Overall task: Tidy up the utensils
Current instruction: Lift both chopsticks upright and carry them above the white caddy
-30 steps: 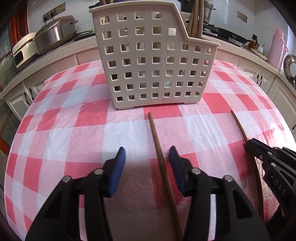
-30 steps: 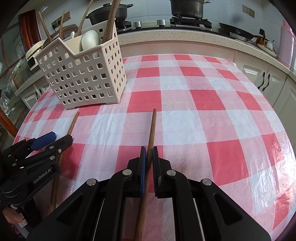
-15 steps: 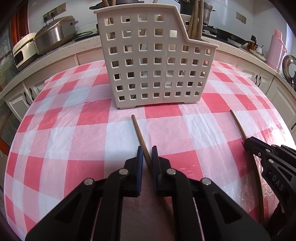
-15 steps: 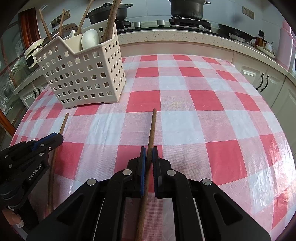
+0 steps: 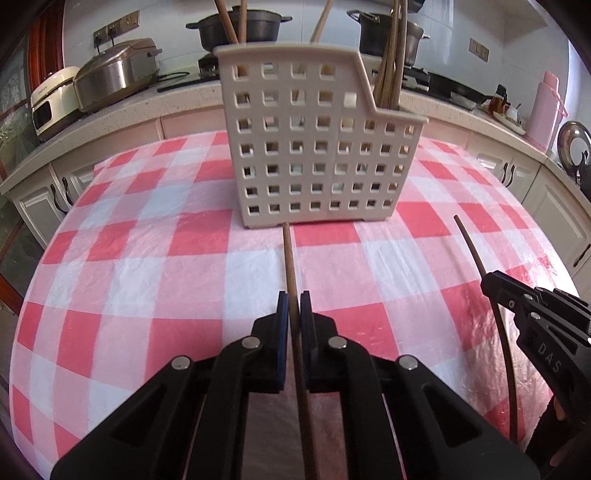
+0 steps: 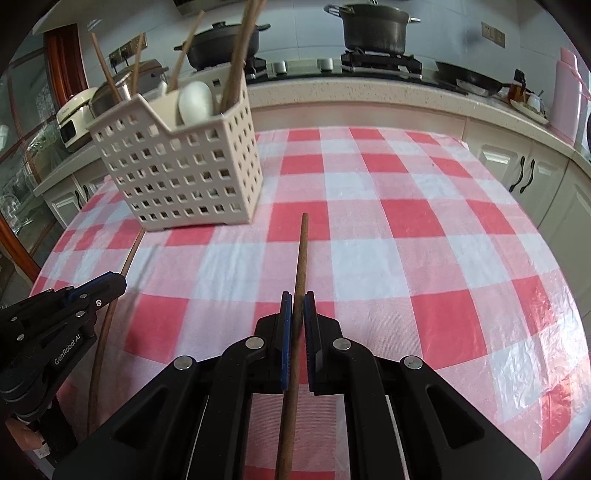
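My left gripper [image 5: 294, 299] is shut on a brown wooden chopstick [image 5: 290, 266], whose tip points at the foot of the beige perforated utensil basket [image 5: 317, 147]. The right gripper [image 6: 297, 299] is shut on a second brown chopstick [image 6: 301, 258], which points forward over the tablecloth. The basket [image 6: 184, 166] stands at the far left in the right wrist view and holds several chopsticks and a white spoon [image 6: 195, 101]. Each wrist view shows the other gripper at its edge: the right gripper [image 5: 493, 282] with its chopstick [image 5: 469, 240], and the left gripper [image 6: 112, 284] with its chopstick [image 6: 133, 251].
A red and white checked tablecloth [image 5: 110, 258] covers the table. Behind it runs a counter with rice cookers [image 5: 110, 74], black pots [image 6: 373, 29] on a stove and a pink flask [image 5: 545, 107]. White cabinets [image 6: 517, 173] close in the table's far side.
The left jaws closed from wide open onto the chopstick, which now points straight at the basket. The right gripper's hold on its chopstick is unchanged.
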`<state>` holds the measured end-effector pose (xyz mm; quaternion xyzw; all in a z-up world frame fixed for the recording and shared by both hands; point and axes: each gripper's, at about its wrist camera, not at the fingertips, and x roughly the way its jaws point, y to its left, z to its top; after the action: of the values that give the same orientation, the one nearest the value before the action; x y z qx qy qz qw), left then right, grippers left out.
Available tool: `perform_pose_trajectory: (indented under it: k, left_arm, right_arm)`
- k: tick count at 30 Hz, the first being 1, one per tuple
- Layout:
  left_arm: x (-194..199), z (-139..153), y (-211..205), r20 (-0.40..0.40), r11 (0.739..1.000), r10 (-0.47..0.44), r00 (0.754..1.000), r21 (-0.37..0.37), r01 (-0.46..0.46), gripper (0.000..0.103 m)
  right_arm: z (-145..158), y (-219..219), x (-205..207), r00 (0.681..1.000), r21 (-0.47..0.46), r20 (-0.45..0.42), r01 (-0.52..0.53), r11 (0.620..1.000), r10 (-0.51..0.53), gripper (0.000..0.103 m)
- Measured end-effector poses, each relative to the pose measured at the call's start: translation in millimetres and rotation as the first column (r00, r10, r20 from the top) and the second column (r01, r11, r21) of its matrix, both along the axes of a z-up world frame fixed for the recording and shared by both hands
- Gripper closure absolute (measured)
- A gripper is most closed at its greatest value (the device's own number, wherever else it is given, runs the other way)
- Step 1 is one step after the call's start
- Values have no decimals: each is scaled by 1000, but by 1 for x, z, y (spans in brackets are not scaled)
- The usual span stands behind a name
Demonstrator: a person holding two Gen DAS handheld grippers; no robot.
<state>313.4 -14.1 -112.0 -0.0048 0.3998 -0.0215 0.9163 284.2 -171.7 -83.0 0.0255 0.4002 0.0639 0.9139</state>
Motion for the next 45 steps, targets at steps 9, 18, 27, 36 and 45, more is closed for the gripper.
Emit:
perform_pose_trajectory:
  k: [9, 18, 27, 36, 45]
  left_arm:
    - [-23, 35, 10, 92, 1000, 11, 996, -6, -10, 97]
    - [-53, 70, 19, 189, 1000, 21, 982, -12, -19, 97]
    - [-80, 100, 39, 280, 999, 32, 960, -38, -22, 97]
    - [-98, 120, 48, 334, 999, 42, 941, -45, -29, 97]
    - [-120, 137, 44, 389, 999, 41, 920, -32, -31, 97]
  right_arm:
    - [30, 11, -16, 996, 8, 80, -30, 1000, 29, 96]
    - [63, 26, -38, 983, 9, 169, -71, 997, 69, 96]
    - [86, 35, -53, 967, 15, 237, -104, 994, 98, 96]
    - [104, 41, -68, 952, 12, 283, -124, 992, 116, 96]
    - [121, 43, -86, 937, 10, 327, -138, 990, 127, 96]
